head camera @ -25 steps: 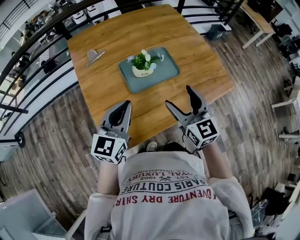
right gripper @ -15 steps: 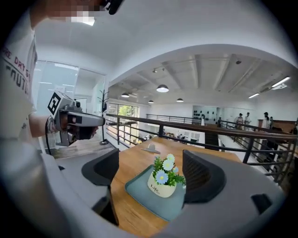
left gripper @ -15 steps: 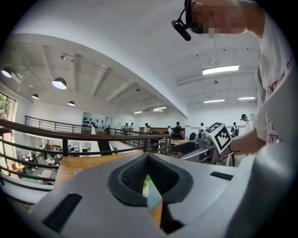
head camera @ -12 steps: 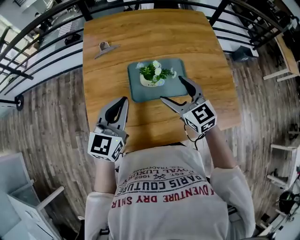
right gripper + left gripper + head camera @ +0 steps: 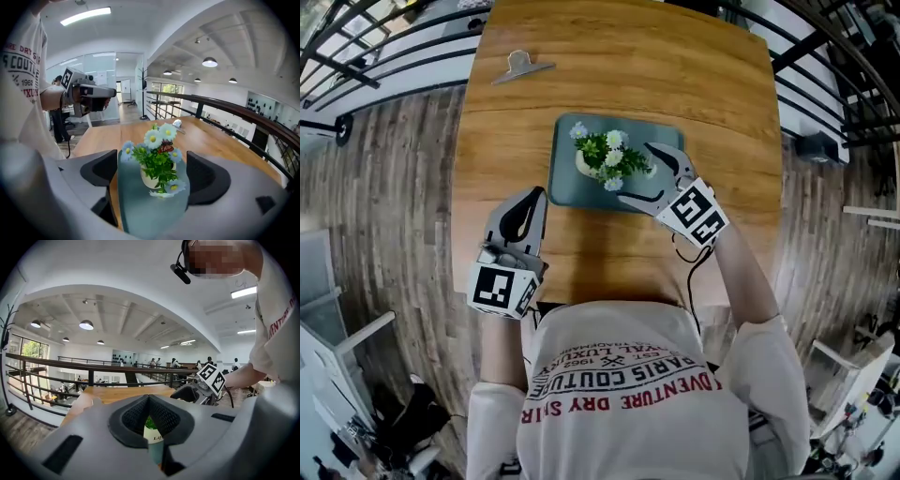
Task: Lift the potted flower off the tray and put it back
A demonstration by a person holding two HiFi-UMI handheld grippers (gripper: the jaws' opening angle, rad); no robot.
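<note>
On the wooden table (image 5: pixel 675 84), the teal tray (image 5: pixel 570 187) lies at centre frame with the potted flower (image 5: pixel 606 157) standing on it, not yet lifted. You're on the approach. Your right gripper (image 5: pixel 639 175) has just been opening its jaws wide, and the pot stands ahead between them, untouched. The next move, I judge, is to slide in low around the pot, under the blooms, then close. Your left gripper (image 5: pixel 532 199), at lower left, is closed and empty.

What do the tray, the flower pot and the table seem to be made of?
Tray: probably matte plastic, even grey-green, no shine. Pot: perhaps glazed ceramic, smooth cream surface. Table: wood or wood-look laminate, grain lines visible.
</note>
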